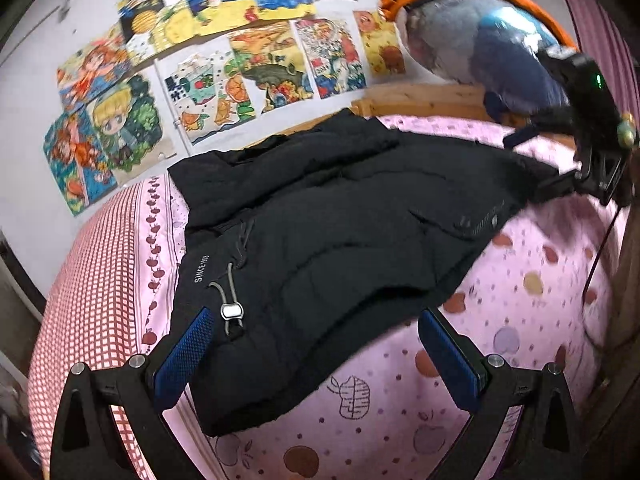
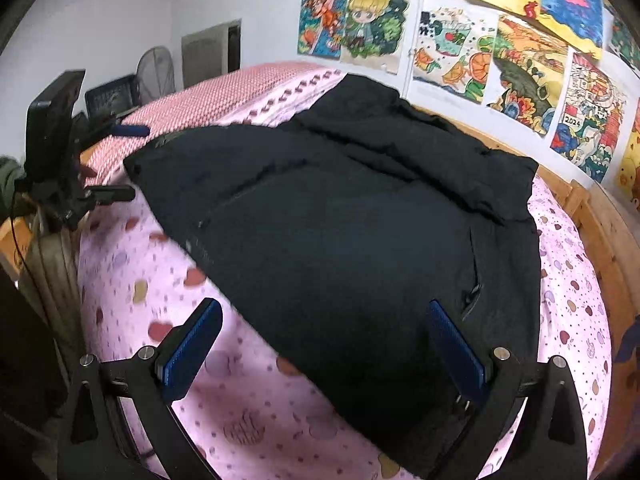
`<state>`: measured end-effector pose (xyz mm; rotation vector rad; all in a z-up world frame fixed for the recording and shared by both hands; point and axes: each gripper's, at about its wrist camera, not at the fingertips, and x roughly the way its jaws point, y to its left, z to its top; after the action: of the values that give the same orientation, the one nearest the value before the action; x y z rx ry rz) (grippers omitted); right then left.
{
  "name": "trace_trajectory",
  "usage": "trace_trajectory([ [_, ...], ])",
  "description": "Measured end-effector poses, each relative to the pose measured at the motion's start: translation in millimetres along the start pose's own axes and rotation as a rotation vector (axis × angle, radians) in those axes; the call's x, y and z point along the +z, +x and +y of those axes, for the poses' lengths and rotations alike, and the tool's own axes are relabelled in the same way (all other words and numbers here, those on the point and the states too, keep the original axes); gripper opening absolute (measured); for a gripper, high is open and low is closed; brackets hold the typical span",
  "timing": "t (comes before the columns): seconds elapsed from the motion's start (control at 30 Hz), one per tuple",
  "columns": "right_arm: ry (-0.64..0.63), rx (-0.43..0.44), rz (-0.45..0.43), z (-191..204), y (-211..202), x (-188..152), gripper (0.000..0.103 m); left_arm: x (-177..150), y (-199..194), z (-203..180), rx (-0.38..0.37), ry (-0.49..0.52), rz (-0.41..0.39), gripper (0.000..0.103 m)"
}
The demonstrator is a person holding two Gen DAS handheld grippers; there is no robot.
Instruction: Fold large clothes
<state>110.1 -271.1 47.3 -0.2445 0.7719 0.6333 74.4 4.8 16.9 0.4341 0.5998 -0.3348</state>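
A large black padded jacket [image 1: 340,220] lies spread on a bed with a pink patterned sheet [image 1: 500,320]. Its hem shows white "SINCE" lettering and a drawstring with a toggle [image 1: 232,312]. My left gripper [image 1: 316,320] is open and hovers over the near hem, its blue pads on either side of the cloth without touching it. My right gripper [image 2: 324,312] is open above the other side of the jacket [image 2: 340,232]. Each gripper also shows in the other's view: the right one [image 1: 548,160] at the jacket's far right edge, the left one [image 2: 128,160] near the jacket's left edge.
Colourful drawings [image 1: 224,64] cover the white wall behind the bed. A wooden bed frame [image 1: 420,100] runs along the wall. A large blue-grey plush toy [image 1: 480,40] sits at the head. A red checked cover [image 1: 92,280] lies at the bed's end. A fan [image 2: 156,68] stands beyond.
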Motion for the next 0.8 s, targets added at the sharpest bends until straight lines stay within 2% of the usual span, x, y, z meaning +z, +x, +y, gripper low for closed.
trace_trajectory([
  [0.2, -0.048, -0.022, 0.066, 5.9, 5.6, -6.6, 0.1, -5.3, 9.3, -3.9, 0.044, -0.01, 0.018, 0.103],
  [0.3, -0.1, -0.079, 0.1, 13.0, 9.7, -7.0, 0.1, -7.0, 11.7, -3.5, 0.065, -0.028, 0.017, 0.103],
  [0.43, -0.124, -0.161, 0.113, 15.9, 9.3, -5.1, 0.1, -7.2, 13.4, -10.0, 0.119, 0.009, 0.007, 0.103],
  [0.6, -0.13, -0.332, 0.132, 11.1, 3.8, -8.6, 0.1, -5.4, 18.1, -8.6, 0.184, 0.004, -0.005, 0.103],
  [0.7, -0.122, -0.391, 0.128, 7.1, 0.4, -9.2, 0.1, -5.3, 24.1, -9.2, 0.256, 0.015, 0.01, 0.103],
  [0.8, -0.116, -0.411, 0.1, 6.9, -4.1, -8.2, 0.1, -4.5, 24.5, -6.0, 0.27, -0.006, 0.009, 0.103],
])
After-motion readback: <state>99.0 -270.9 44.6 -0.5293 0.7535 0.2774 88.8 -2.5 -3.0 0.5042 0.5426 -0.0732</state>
